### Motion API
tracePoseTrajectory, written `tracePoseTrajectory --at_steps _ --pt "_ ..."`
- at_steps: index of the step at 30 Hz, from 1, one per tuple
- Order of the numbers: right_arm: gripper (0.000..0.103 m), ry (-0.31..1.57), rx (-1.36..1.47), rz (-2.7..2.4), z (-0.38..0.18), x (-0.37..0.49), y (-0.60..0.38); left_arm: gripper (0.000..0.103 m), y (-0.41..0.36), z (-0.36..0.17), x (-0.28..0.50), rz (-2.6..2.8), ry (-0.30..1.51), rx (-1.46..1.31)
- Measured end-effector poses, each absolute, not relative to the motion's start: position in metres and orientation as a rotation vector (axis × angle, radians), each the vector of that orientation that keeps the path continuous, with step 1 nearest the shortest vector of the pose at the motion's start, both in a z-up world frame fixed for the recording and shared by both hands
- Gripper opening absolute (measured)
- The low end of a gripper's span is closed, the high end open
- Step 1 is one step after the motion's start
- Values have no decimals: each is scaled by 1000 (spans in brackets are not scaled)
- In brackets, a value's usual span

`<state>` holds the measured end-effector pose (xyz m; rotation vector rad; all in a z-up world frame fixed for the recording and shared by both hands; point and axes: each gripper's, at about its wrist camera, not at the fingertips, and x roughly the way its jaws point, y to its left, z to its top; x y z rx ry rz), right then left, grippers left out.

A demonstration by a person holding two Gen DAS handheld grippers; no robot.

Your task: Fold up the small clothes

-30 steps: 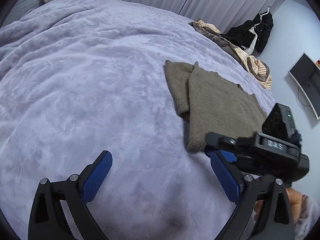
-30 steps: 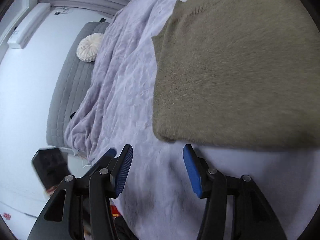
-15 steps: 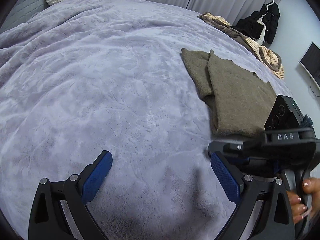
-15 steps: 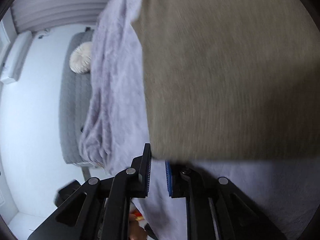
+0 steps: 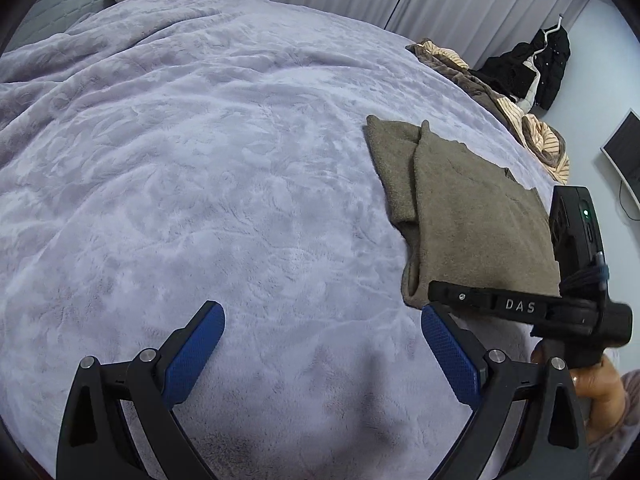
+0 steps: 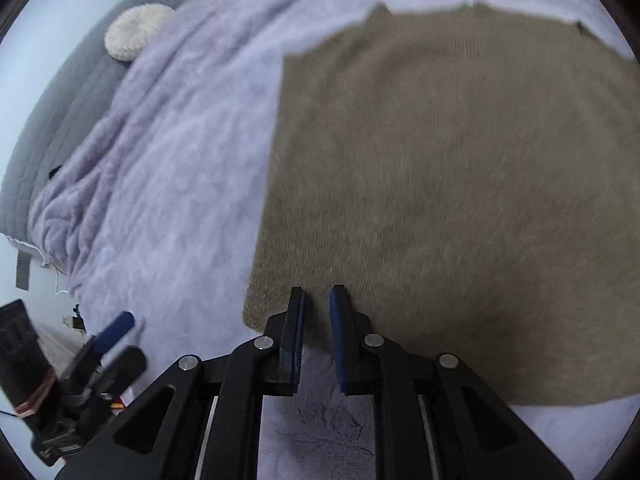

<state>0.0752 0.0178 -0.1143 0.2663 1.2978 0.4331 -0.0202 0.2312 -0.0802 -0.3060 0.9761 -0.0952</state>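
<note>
The left tongs [image 5: 322,346] hang wide open over the purple bed [image 5: 200,168], holding nothing. The right tongs [image 6: 317,308] are nearly closed on the near edge of the brown sweater [image 6: 440,184], which lies folded on the bed. They may pinch just one layer, so the fold could slide apart when lifted.
</note>
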Motion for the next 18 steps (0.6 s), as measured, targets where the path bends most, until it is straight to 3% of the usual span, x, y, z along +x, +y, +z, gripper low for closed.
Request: tracePoseTrajectory --at_steps 8,18 --pt "16 1293 323 530 -103 47 -16 99 211 -76 -14 -107 1003 -251" --pt "16 1081 340 324 -50 40 -133 99 159 -52 55 -164 999 -193"
